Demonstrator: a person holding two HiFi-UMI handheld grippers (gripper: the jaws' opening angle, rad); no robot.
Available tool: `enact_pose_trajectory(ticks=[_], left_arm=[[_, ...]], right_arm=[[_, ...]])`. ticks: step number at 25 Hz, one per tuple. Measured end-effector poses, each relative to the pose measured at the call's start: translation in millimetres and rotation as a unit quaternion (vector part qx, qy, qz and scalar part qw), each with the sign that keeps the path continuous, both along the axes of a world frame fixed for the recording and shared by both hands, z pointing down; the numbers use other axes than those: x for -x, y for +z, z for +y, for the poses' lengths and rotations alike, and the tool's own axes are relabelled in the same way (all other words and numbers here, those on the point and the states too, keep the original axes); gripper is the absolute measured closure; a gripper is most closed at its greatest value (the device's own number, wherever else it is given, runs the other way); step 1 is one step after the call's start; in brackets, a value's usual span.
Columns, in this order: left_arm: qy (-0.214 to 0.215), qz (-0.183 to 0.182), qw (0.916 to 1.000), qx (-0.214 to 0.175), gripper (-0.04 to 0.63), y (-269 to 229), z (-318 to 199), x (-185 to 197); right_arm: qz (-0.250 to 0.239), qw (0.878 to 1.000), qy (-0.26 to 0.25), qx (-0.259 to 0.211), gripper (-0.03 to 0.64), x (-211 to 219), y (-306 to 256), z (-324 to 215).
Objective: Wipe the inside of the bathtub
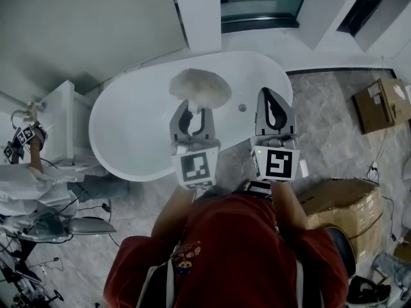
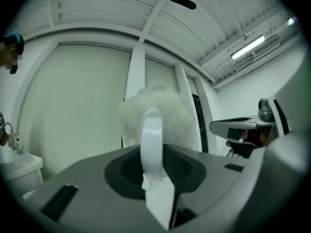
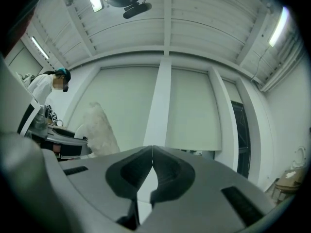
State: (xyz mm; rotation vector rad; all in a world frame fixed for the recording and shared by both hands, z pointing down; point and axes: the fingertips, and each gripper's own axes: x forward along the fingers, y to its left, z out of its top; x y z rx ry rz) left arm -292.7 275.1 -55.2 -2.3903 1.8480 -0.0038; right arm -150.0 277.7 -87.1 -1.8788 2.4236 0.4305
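Note:
A white oval bathtub [image 1: 106, 140] lies below me, with a drain [image 1: 242, 108] in its floor. My left gripper [image 1: 191, 113] is shut on the white handle [image 2: 151, 144] of a fluffy white duster [image 1: 200, 87], whose head hangs over the middle of the tub. In the left gripper view the duster's head [image 2: 160, 111] stands up just beyond the jaws. My right gripper [image 1: 273, 101] hovers over the tub's right end, shut with nothing in it; its jaws meet edge to edge [image 3: 152, 152]. The duster [image 3: 99, 127] shows at the left of the right gripper view.
A white cabinet [image 1: 61, 117] stands against the tub's left end, with another person [image 1: 26, 185] beside it. Cardboard boxes [image 1: 337, 204] [image 1: 382, 104] sit on the floor to the right. A white pillar [image 1: 199, 15] and a glass door [image 1: 263, 2] are behind the tub.

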Motion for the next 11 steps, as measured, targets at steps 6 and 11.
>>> enact_pose_trajectory(ticks=[6, 11], left_arm=[[0.004, 0.019, 0.9998, 0.003, 0.499, -7, -7, -7], [0.012, 0.008, 0.9998, -0.012, 0.499, -15, -31, 5]], right_arm=[[0.008, 1.000, 0.006, -0.011, 0.604, 1, -6, -4], [0.013, 1.000, 0.008, -0.001, 0.604, 16, -10, -27]])
